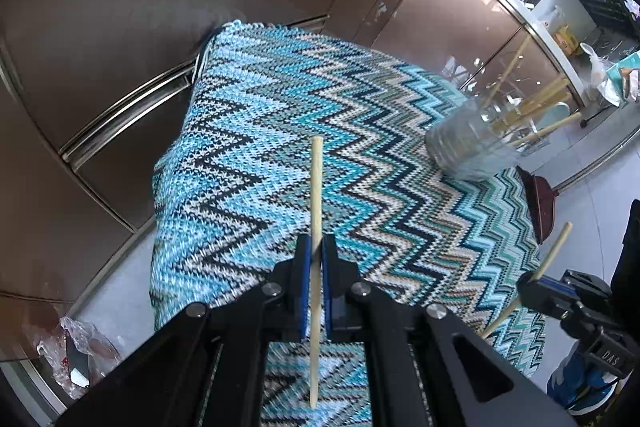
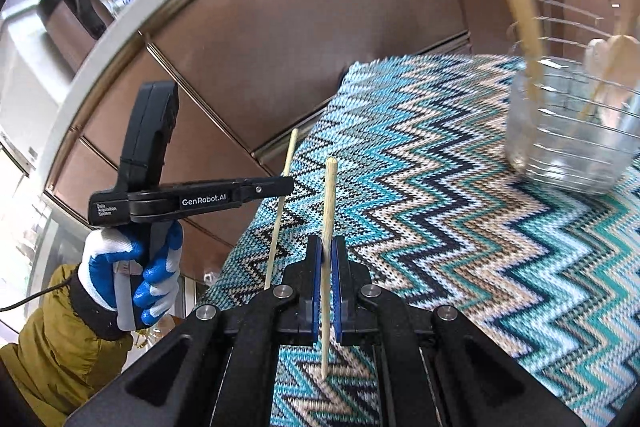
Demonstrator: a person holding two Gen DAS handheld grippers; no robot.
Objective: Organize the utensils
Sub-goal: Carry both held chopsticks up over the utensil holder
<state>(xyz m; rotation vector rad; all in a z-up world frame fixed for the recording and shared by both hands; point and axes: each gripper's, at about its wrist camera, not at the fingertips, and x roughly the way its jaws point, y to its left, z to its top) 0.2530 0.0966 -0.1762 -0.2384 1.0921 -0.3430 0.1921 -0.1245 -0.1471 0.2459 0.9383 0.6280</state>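
Note:
My left gripper point(image 1: 316, 259) is shut on a wooden chopstick point(image 1: 316, 195) that stands up between its blue pads above the zigzag cloth point(image 1: 260, 131). My right gripper point(image 2: 328, 259) is shut on a second wooden chopstick point(image 2: 329, 203), held the same way. A clear glass jar point(image 1: 472, 143) with several wooden utensils stands at the right of the cloth; it also shows in the right wrist view point(image 2: 568, 131). The right gripper shows at the right edge of the left wrist view point(image 1: 528, 287), and the left gripper with its chopstick point(image 2: 280, 203) shows in the right wrist view point(image 2: 286, 185).
The cloth covers a small table beside brown cabinet fronts point(image 1: 120, 27). A metal countertop point(image 1: 532, 11) with a microwave and clutter runs at the back. A crumpled plastic bag point(image 1: 76, 355) lies on the floor at lower left. A gloved hand point(image 2: 132, 275) holds the left gripper.

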